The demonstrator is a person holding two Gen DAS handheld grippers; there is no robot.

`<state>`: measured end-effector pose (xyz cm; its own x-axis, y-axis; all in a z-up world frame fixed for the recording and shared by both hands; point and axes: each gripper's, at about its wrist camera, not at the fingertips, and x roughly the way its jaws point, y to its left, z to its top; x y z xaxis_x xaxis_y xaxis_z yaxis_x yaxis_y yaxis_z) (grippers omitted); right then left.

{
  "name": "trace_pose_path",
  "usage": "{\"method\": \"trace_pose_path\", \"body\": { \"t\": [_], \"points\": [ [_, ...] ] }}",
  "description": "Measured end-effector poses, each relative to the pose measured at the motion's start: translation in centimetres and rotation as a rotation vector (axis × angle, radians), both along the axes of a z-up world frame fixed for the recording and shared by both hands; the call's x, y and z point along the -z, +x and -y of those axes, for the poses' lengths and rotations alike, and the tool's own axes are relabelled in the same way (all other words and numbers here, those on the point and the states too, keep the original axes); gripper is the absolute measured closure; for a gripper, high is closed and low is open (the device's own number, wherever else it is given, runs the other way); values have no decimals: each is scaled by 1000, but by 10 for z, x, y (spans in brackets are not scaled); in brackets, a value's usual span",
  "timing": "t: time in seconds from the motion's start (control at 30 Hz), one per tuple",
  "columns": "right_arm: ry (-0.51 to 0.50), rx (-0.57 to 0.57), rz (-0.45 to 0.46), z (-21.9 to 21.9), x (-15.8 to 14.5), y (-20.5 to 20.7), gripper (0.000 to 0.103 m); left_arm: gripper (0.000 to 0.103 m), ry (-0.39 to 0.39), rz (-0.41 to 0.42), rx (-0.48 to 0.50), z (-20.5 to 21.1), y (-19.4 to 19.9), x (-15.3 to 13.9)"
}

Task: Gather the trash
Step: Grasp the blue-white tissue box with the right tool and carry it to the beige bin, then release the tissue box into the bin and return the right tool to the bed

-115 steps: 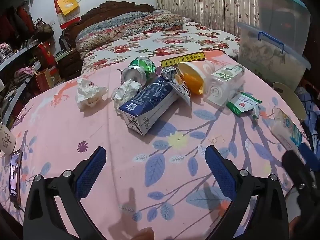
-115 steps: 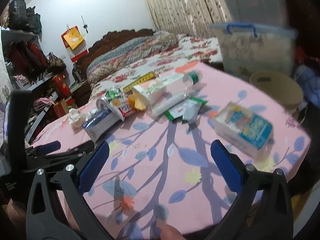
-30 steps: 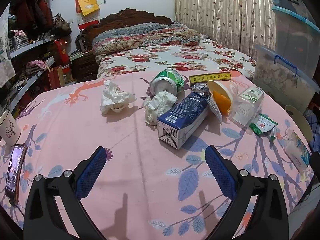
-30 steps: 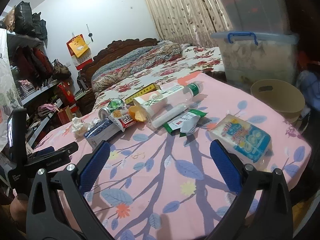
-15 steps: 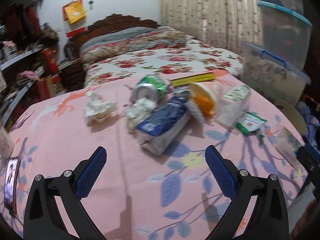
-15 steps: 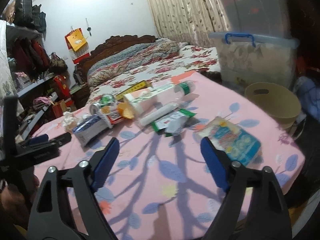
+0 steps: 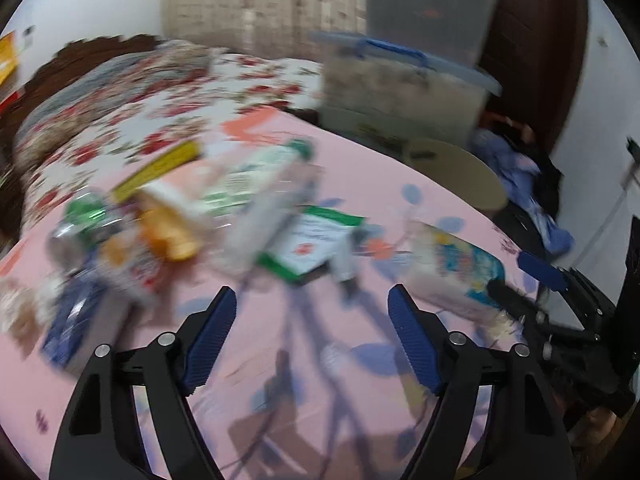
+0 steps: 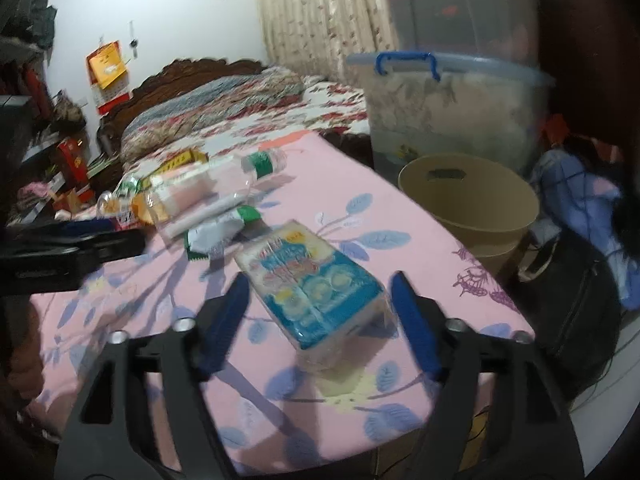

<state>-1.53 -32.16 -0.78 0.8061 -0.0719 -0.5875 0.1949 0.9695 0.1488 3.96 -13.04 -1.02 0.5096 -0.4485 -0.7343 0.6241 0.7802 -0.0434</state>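
Observation:
Trash lies on a pink leaf-print table (image 8: pixel 168 280). A blue and white tissue pack (image 8: pixel 316 280) lies near the table's right corner, between the open fingers of my right gripper (image 8: pixel 320 288), which does not grip it. The pack also shows in the blurred left wrist view (image 7: pixel 456 264). My left gripper (image 7: pixel 312 312) is open and empty above the cloth, short of a green and white sachet (image 7: pixel 316 240). Behind lie a clear plastic bottle (image 8: pixel 224 184), an orange cup (image 7: pixel 168 232), a green can (image 7: pixel 84 208) and a blue carton (image 7: pixel 72 312).
A tan waste bin (image 8: pixel 472 200) stands on the floor just past the table's right edge. Stacked clear storage boxes (image 8: pixel 452 108) stand behind it. A dark bag (image 8: pixel 568 296) and blue clothes (image 8: pixel 584 200) lie at the right. A floral bed (image 8: pixel 240 108) is behind.
My right gripper has moved right and forward so its fingers now flank the tissue pack. My left gripper has swung right fast, blurring its view, and its fingers have narrowed a little.

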Motion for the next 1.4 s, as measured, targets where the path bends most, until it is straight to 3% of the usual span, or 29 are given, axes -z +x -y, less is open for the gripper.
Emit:
{"method": "trace_pose_path", "body": {
  "t": [0.07, 0.17, 0.3, 0.4, 0.43, 0.5, 0.6, 0.73, 1.0, 1.1, 1.23, 1.27, 1.33, 1.4],
  "points": [
    [-37, -31, 2, 2, 6, 1, 13, 39, 32, -7, 39, 20, 6, 10],
    [-74, -78, -12, 3, 13, 4, 11, 50, 75, -58, 53, 41, 23, 29],
    [-91, -114, -42, 7, 22, 19, 10, 57, 106, -117, 67, 58, 40, 47],
    [-98, -146, -55, 9, 27, 29, 12, 83, 98, -137, 72, 62, 47, 53],
    [-101, -172, -71, 9, 30, 34, 29, 94, 82, -152, 77, 61, 51, 52],
    [-116, -188, -60, 7, 31, 34, 33, 94, 9, -206, 89, 56, 55, 48],
    [-146, -190, -26, 6, 29, 27, 34, 94, -30, -194, 106, 58, 50, 35],
    [-113, -73, 32, 34, 21, 16, 34, 94, -81, -198, 177, 78, 43, 14],
    [26, 209, 49, 143, 8, 17, 34, 94, -91, -143, 381, 182, 49, -26],
    [78, 275, 12, 180, 12, 27, 34, 94, -110, -187, 433, 230, 65, -31],
    [81, 315, -21, 209, 14, 48, 29, 89, -95, -203, 443, 282, 86, -25],
    [74, 315, -28, 213, 13, 55, 27, 67, -82, -196, 427, 292, 91, -20],
    [60, 294, -28, 216, 14, 65, 12, 30, -41, -174, 362, 303, 100, -12],
    [24, 294, -15, 212, 12, 69, 10, 30, -33, -150, 315, 303, 104, -9]
  ]
}}
